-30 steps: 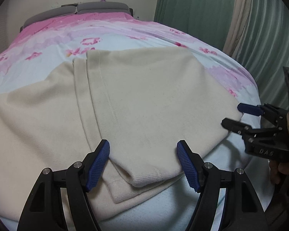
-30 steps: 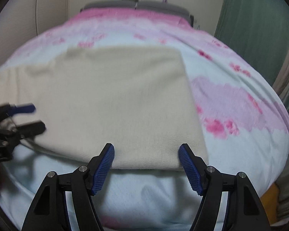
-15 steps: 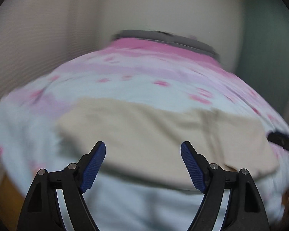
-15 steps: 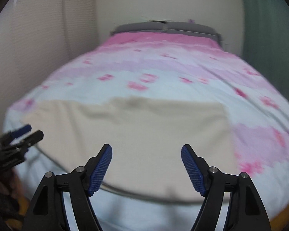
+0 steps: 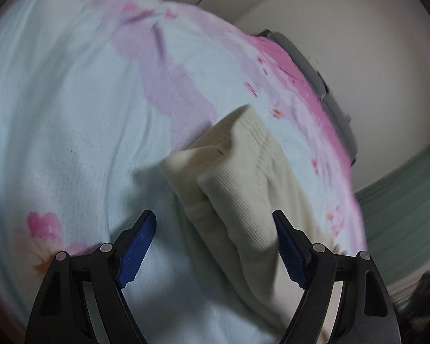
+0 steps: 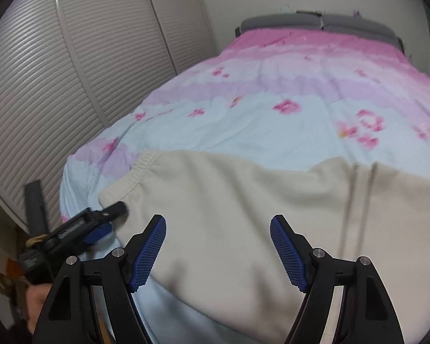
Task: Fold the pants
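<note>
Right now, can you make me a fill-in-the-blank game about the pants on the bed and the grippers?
1. The pants are the color ____.
2. The pants lie on a bedspread printed with pink ____.
3. The right gripper has its jaws ____, holding nothing.
4. The pads on the left gripper are the color ____.

Missing words: cream; flowers; open; blue

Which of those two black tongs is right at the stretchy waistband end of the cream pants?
The left tongs, open by the gathered waistband corner of the cream knit pants. The right tongs, also open, hover over plain fabric further along.
</note>
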`<action>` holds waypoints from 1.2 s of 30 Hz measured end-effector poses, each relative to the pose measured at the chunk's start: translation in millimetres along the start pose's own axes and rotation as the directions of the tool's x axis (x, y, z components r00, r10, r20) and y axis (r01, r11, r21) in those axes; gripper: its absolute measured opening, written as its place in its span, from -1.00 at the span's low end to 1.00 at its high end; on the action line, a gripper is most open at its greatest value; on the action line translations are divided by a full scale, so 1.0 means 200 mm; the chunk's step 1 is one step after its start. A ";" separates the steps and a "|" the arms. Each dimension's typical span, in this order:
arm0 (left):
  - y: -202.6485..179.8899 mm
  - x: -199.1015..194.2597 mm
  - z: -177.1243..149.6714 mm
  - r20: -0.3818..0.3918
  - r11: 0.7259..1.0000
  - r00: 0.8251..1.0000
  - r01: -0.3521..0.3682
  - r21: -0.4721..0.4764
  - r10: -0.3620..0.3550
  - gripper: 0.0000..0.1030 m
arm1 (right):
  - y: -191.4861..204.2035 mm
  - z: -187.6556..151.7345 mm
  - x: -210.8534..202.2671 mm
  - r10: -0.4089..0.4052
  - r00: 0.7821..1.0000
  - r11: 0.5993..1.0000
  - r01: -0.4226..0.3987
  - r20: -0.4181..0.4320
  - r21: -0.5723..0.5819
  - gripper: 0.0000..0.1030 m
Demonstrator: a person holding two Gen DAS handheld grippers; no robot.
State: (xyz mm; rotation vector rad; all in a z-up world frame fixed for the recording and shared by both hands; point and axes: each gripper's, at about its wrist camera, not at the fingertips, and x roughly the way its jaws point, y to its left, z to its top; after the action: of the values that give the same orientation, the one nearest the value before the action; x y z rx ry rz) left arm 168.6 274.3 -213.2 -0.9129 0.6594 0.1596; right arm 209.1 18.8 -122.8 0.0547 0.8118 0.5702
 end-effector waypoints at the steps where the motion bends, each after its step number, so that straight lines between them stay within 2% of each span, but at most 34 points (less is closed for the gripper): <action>1: 0.01 0.00 0.01 0.011 1.000 1.000 0.022 -0.018 -0.022 0.55 | 0.01 0.00 0.01 0.000 1.000 1.000 0.000 -0.006 0.004 0.48; 3: 0.02 0.01 0.03 0.051 0.997 0.996 0.076 -0.024 -0.075 0.53 | 0.02 -0.03 0.05 -0.010 1.000 1.000 0.010 -0.020 0.002 0.48; 4: 0.01 0.02 0.05 0.055 0.994 0.993 0.103 -0.021 -0.102 0.45 | 0.01 -0.04 0.06 -0.015 1.000 1.000 0.015 -0.026 0.001 0.48; 6: 0.00 0.06 0.07 0.057 0.993 0.992 0.114 -0.017 -0.113 0.23 | 0.00 -0.06 0.08 -0.022 0.999 1.000 0.023 -0.037 0.016 0.48; 8: -0.01 0.10 0.08 0.043 0.995 0.994 0.104 0.011 -0.104 -0.22 | -0.03 -0.07 0.09 -0.022 0.999 0.999 0.024 -0.047 0.043 0.48; 10: -0.03 0.09 0.08 0.052 0.995 0.995 0.086 0.046 -0.088 -0.42 | -0.06 -0.09 0.08 -0.018 0.998 0.997 0.022 -0.054 0.078 0.48; 15: -0.20 -0.02 0.07 0.108 0.981 0.991 0.055 0.186 -0.076 -0.52 | -0.14 -0.12 -0.01 -0.039 0.999 0.993 0.043 -0.038 0.110 0.48; 17: -0.39 -0.11 0.04 0.151 0.949 0.983 0.051 0.312 -0.102 -0.54 | -0.20 -0.13 -0.08 -0.044 0.999 0.990 0.046 -0.018 0.136 0.48; 18: -0.45 -0.13 0.03 0.158 0.938 0.980 0.059 0.341 -0.119 -0.54 | -0.24 -0.13 -0.13 -0.050 0.999 0.986 0.050 -0.002 0.157 0.48; 20: -0.65 -0.19 -0.02 0.159 0.903 0.970 0.101 0.419 -0.182 -0.55 | -0.32 -0.15 -0.23 -0.065 0.998 0.980 0.059 0.026 0.188 0.48; 24: -1.08 -0.27 -0.18 0.123 0.804 0.945 0.185 0.566 -0.304 -0.61 | -0.52 -0.18 -0.49 -0.131 0.987 0.962 0.104 0.094 0.252 0.48; 26: -1.29 -0.27 -0.31 0.090 0.743 0.932 0.218 0.633 -0.350 -0.63 | -0.64 -0.21 -0.65 -0.178 0.976 0.948 0.135 0.129 0.288 0.48; 27: -1.36 -0.27 -0.35 0.076 0.722 0.928 0.229 0.653 -0.364 -0.63 | -0.71 -0.23 -0.73 -0.200 0.969 0.940 0.150 0.143 0.305 0.48; 29: -1.59 -0.23 -0.56 0.014 0.650 0.915 0.276 0.708 -0.403 -0.63 | -0.84 -0.27 -0.89 -0.247 0.955 0.923 0.179 0.166 0.341 0.48; 31: -1.74 -0.18 -0.72 -0.039 0.597 0.907 0.308 0.740 -0.420 -0.63 | -0.99 -0.35 -1.08 -0.300 0.935 0.898 0.211 0.187 0.385 0.48; 32: -1.84 -0.13 -0.88 -0.086 0.552 0.903 0.330 0.766 -0.421 -0.63 | -1.05 -0.38 -1.15 -0.319 0.928 0.887 0.221 0.191 0.406 0.48; 33: -1.89 -0.10 -0.96 -0.111 0.532 0.902 0.341 0.775 -0.417 -0.63 | -1.10 -0.41 -1.19 -0.331 0.924 0.879 0.227 0.192 0.420 0.48; 35: -2.03 0.05 -1.25 -0.201 0.476 0.904 0.375 0.796 -0.376 -0.64 | -1.24 -0.50 -1.32 -0.368 0.911 0.852 0.250 0.184 0.461 0.48; 36: -2.07 0.10 -1.34 -0.226 0.461 0.905 0.383 0.800 -0.360 -0.64 | -1.30 -0.54 -1.36 -0.386 0.906 0.838 0.265 0.174 0.477 0.48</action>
State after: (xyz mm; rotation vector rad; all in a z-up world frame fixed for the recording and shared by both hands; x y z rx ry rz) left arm 225.4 -190.5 -58.6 -0.0836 0.4471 -0.5543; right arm 103.8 -357.3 -83.1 0.3981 0.6550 0.0346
